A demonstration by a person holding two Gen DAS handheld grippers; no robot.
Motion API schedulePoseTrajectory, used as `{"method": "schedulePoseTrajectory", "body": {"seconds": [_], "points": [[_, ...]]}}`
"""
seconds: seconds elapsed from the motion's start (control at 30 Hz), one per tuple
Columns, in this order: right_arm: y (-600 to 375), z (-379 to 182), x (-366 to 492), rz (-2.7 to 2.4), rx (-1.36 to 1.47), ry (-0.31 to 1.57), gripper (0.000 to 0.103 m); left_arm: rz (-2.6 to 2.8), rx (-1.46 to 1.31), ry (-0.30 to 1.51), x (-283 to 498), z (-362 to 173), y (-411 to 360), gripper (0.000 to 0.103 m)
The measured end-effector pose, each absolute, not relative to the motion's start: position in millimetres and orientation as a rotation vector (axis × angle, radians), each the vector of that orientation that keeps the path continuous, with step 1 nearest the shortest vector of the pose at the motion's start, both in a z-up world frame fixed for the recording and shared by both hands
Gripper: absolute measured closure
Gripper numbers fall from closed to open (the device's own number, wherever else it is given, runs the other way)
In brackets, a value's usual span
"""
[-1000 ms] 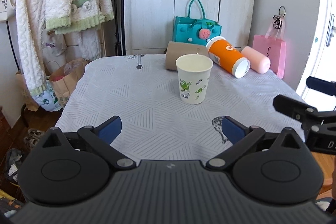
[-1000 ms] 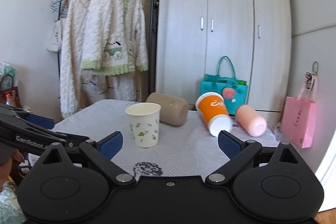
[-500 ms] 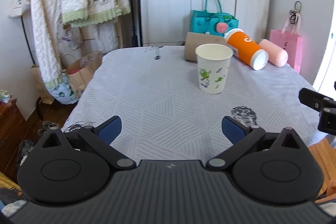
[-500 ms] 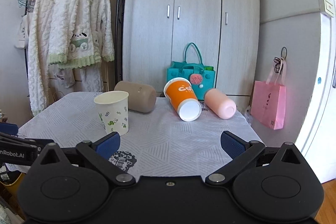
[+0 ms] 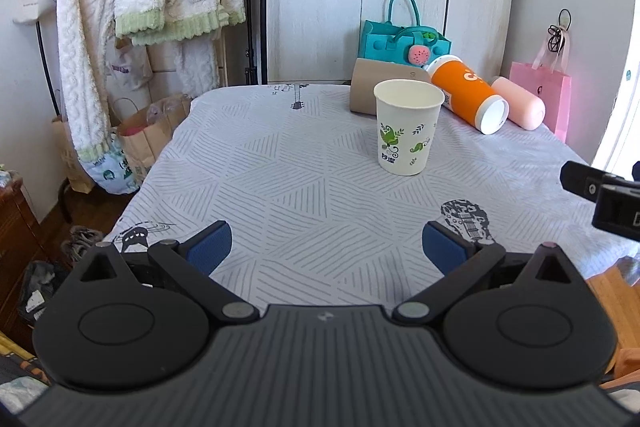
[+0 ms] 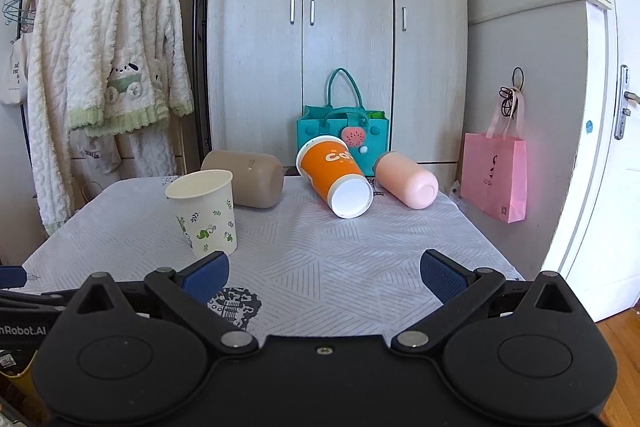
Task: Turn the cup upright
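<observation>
Over the last second I have drawn both tools back: left tool and right tool gape wide, empty. The paper cup stands upright right of centre, seemingly done.

Pale wardrobe, daylit wooden floor

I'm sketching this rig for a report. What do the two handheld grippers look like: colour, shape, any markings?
Both look alike: the left gripper and right gripper have matte black bodies with two round discs, silver pivot pins and angled black link arms ending in blue padded fingers. The left one's base is ribbed grey. White "nRobot.AI" lettering shows on the left gripper's side in the right wrist view.
</observation>
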State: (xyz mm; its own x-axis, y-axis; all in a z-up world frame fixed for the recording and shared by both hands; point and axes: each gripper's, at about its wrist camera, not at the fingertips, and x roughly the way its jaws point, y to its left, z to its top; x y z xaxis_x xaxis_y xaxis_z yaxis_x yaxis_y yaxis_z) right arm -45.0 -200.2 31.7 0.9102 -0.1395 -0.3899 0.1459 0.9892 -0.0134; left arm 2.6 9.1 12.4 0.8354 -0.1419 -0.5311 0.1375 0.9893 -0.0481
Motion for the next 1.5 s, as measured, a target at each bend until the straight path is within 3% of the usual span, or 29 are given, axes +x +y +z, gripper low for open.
{"method": "schedulePoseTrajectory", "body": {"seconds": [1.5], "points": [[-191.2,25.0,-44.9,-0.199,-0.035,0.415,0.000,-0.068,0.053,0.561,-5.5,12.4,14.6,0.000]]}}
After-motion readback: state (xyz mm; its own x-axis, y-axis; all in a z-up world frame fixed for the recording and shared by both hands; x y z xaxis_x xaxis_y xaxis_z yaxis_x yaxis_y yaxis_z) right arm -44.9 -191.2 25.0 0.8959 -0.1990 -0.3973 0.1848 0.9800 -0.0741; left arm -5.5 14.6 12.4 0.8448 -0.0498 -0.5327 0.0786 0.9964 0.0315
